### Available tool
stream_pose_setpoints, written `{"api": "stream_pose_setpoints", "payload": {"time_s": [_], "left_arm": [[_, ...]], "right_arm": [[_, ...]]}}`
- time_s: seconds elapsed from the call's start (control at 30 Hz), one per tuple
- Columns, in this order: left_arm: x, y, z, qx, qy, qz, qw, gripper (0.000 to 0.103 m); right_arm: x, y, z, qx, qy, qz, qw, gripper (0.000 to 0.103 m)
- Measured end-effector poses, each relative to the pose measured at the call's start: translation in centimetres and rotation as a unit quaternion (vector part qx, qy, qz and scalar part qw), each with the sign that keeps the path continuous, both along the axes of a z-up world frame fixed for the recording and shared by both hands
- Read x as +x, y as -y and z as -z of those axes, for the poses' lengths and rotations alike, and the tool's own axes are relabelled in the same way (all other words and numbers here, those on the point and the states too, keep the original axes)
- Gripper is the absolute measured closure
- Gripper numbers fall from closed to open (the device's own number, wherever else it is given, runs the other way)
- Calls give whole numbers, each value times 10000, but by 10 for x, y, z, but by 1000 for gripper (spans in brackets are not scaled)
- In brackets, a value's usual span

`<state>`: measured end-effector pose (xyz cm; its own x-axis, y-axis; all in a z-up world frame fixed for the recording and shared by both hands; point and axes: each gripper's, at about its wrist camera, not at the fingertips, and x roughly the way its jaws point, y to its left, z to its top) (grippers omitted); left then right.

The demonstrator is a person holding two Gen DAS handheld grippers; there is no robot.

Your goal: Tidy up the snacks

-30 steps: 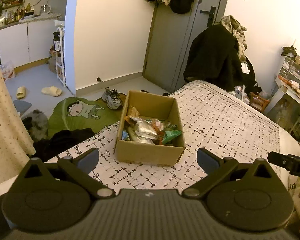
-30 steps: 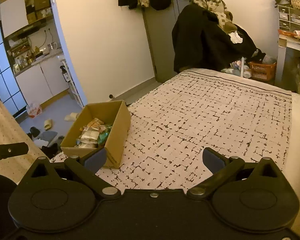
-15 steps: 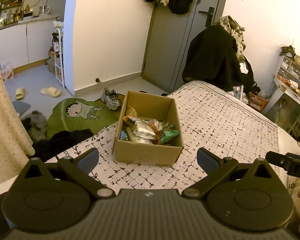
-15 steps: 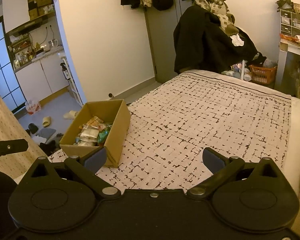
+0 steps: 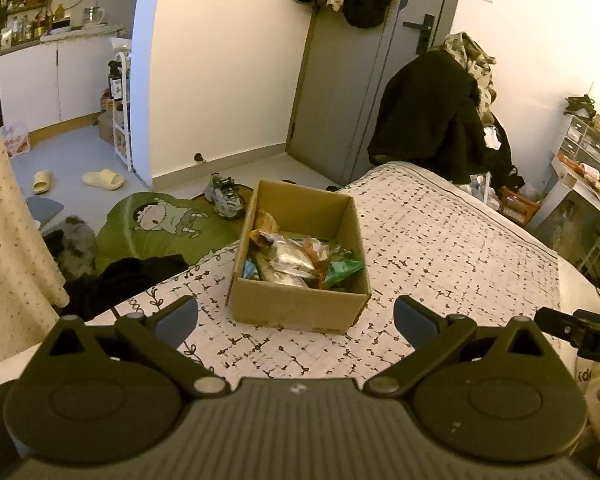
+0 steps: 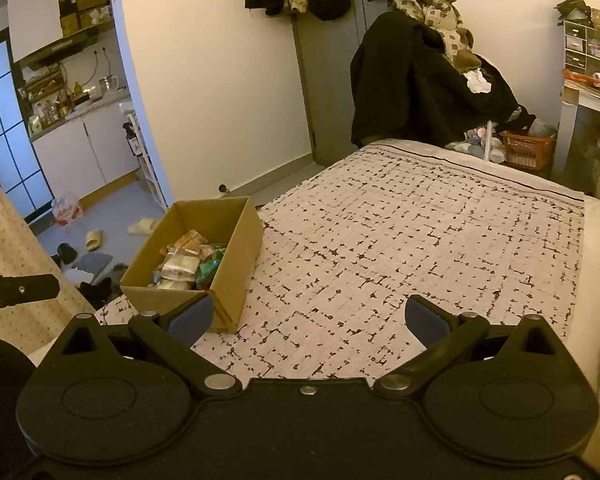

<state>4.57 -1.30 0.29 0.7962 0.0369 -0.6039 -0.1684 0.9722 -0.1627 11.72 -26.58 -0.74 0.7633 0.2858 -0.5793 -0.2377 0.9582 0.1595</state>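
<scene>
Both grippers spread wide over a bed, with a box of snacks ahead of them.

In the left wrist view the left gripper (image 5: 296,316) filled the bottom of the frame, released and holding nothing; the box (image 5: 300,304) sat at centre, just beyond its fingers (image 5: 176,316), on the patterned bedspread (image 5: 440,248) near the bed's corner. Snacks (image 5: 296,260) (crinkled packets, one green) lay heaped inside, below the rim. In the right wrist view the right gripper (image 6: 308,316) was likewise released and empty at the bottom of the frame; the box (image 6: 236,252) stood left of centre, its near corner partly hidden behind the left fingertip (image 6: 192,318). Bare bedspread (image 6: 420,240) filled the centre and right.
</scene>
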Motion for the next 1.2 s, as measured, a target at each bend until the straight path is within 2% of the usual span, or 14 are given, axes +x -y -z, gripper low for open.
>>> {"api": "stream_pose_setpoints", "payload": {"time_s": [1.2], "left_arm": [[2,-3,8,-44,-91,-17,9999,0]], "right_arm": [[-1,-8,3,-154,-65,-108,9998,0]]}}
